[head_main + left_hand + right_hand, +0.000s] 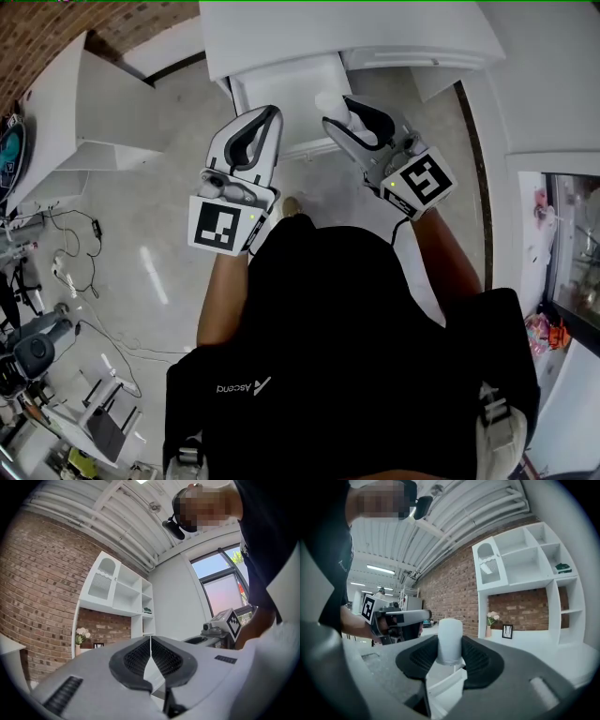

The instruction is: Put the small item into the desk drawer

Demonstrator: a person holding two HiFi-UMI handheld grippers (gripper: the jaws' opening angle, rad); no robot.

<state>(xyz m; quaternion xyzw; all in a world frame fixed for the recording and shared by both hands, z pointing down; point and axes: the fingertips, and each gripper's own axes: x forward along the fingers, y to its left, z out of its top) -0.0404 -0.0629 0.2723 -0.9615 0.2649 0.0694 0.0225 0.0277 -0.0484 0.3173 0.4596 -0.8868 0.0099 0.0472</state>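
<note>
Small white cylinder (450, 637) upright, pinched between right gripper (450, 654) pads, jaws fairly wide on it, over the open white drawer (281, 86) of the desk (356, 28); left gripper (151, 656) jaws together, empty; black shirt (356, 337) print reads "Ascend"; glossy grey floor (159, 234); brick wall (454, 581); white shelving (525, 559).

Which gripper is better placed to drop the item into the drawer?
Right. The right gripper holds the white item between its fingers by the open drawer; the left gripper is shut and empty.
</note>
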